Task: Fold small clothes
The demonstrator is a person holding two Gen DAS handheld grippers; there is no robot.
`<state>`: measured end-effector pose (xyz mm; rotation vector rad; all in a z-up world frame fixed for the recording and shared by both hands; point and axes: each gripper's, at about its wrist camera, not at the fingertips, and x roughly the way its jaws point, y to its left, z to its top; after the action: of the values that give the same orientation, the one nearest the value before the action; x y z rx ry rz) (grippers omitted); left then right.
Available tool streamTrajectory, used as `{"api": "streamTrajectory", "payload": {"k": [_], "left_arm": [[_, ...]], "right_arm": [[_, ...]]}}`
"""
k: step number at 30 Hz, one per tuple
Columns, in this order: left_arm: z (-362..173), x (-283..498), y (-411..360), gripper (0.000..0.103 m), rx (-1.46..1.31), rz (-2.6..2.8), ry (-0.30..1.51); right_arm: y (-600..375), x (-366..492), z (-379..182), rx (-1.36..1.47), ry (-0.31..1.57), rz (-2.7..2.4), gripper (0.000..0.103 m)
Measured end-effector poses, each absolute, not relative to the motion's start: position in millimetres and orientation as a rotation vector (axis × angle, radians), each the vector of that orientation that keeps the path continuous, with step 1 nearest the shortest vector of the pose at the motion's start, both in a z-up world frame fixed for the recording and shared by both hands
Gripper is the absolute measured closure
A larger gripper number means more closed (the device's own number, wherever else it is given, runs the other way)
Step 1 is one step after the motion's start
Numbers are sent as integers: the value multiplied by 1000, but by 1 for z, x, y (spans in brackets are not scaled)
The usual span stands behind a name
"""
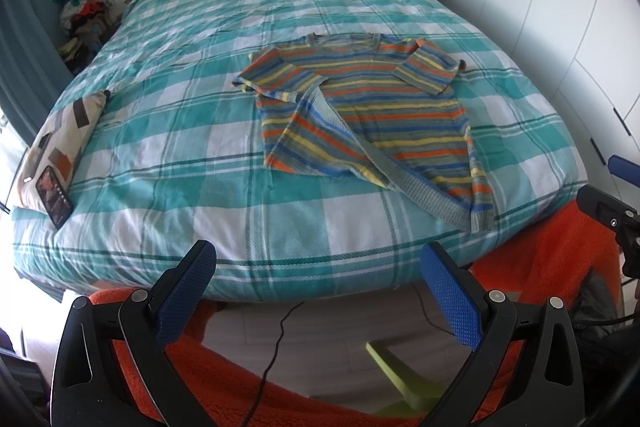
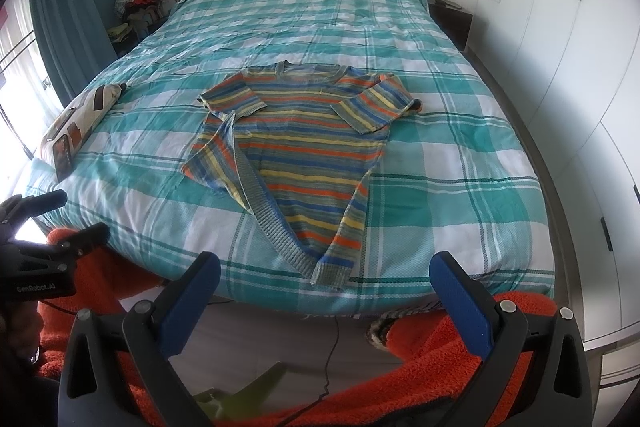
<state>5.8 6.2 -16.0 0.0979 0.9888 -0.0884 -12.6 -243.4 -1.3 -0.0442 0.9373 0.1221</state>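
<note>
Ribbed knit sweater (image 1: 372, 111) lies on matt woven bedspread (image 1: 200, 155); orange blanket (image 2: 440, 355) is fluffy fleece (rough, nubbly).

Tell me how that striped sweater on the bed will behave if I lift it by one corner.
The striped sweater is probably floppy: its knit already lies creased, with one side flipped over. It would likely drape and unfold rather than hold shape. The ribbed hem looks stretchy, so it may sag.

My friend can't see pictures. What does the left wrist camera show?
A striped sweater lies on a bed with a teal and white checked cover, both sleeves folded in and one bottom corner turned over. The left gripper is open and empty in front of the bed.
</note>
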Motion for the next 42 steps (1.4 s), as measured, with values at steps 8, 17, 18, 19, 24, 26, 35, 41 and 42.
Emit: {"api": "streamTrajectory", "payload": {"k": [8,17,18,19,24,26,35,41,42], "left_arm": [[-17,5,8,1,100,-88,995],[-18,5,8,1,101,-86,995],[-18,4,9,1,101,-86,995],[-18,5,8,1,101,-85,995],[-19,4,8,1,101,-78,998],[-20,4,11,1,92,-66,1000],[-22,6,36,1,52,37,1004],[-22,1,50,1,33,93,1010],[-23,0,53,1,29,106,1016]], "right_arm": [[-243,-13,0,-43,939,123,0],[-242,-12,-1,-42,940,123,0],[-242,-12,-1,-43,941,124,0],[-243,-13,-1,-43,939,124,0],[-242,-12,-2,-44,938,126,0],[-239,-9,-3,-51,938,138,0],[-177,73,-40,-59,930,467,0],[-119,164,-94,-103,936,535,0],[-109,180,-106,-120,952,532,1]]}}
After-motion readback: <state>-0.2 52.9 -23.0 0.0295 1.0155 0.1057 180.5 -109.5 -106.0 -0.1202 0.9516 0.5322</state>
